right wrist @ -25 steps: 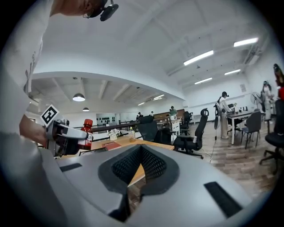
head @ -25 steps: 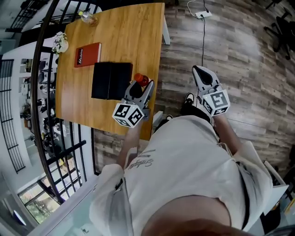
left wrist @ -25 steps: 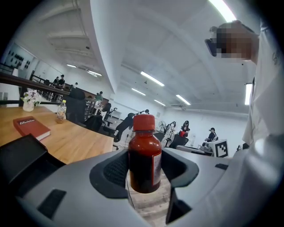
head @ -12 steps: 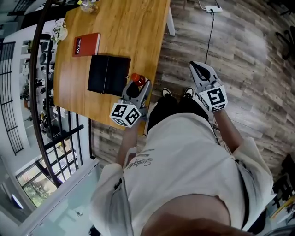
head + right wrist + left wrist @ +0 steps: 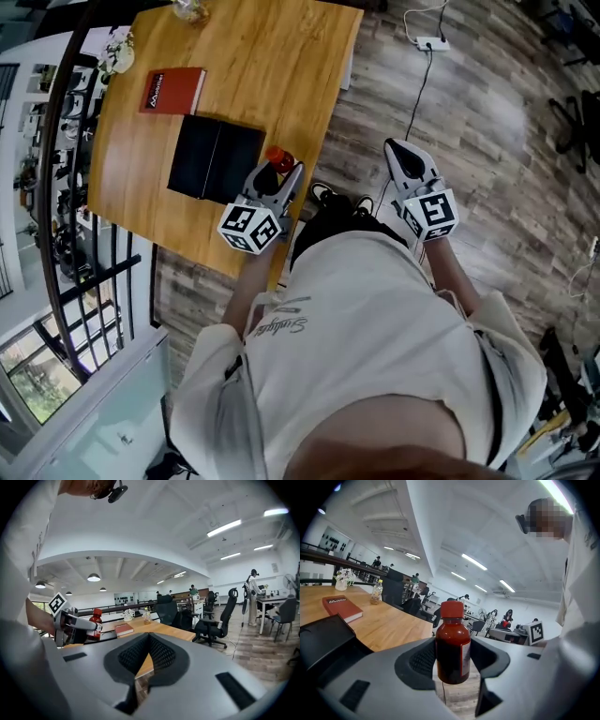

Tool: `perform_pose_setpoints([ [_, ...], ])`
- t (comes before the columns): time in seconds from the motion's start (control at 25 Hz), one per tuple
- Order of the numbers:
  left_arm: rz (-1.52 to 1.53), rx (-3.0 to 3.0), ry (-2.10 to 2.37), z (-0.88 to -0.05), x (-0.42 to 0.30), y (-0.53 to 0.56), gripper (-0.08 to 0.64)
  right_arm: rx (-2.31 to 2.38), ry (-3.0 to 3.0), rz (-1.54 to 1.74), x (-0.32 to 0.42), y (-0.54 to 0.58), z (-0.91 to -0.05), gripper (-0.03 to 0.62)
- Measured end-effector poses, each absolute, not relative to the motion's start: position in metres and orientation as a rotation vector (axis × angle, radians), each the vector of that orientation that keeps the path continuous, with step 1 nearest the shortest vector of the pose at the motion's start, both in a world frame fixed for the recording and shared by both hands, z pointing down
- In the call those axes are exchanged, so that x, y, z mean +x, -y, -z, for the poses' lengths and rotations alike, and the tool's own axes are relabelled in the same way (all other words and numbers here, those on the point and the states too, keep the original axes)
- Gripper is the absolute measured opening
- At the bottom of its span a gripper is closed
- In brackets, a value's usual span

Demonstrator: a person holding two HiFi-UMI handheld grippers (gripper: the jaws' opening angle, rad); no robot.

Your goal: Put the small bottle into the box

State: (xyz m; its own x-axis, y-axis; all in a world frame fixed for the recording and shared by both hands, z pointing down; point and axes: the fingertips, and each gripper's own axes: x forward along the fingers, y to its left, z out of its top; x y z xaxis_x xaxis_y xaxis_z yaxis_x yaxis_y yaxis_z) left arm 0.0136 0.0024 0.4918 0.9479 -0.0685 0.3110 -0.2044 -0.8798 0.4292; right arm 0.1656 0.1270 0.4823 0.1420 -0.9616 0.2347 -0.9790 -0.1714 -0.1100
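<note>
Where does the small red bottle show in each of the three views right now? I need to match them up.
Head view: small red bottle left of centre, near the edge of the table, in the left hand-held gripper.
Left gripper view: bottle dead centre, clamped between the jaws.
Right gripper view: bottle far left, mid-height.
Shared landmark: red book on the table, in all three.

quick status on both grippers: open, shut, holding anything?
left gripper: shut on the small bottle.
right gripper: shut, nothing between the jaws.
</note>
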Motion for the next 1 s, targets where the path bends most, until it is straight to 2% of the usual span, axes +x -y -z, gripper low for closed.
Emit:
perform_pose_setpoints([
  [0.64,-0.208,2.52,0.578,-0.502,-0.05,0.096,0.224,1.855,2.341,-0.221,0.098,0.051,-0.451,-0.006],
  [1.0,-0.181,2.375,0.812,-0.517,-0.101,0.114,0.224,1.529,2.503,-0.122,0.048,0.106,-0.448,-0.006],
])
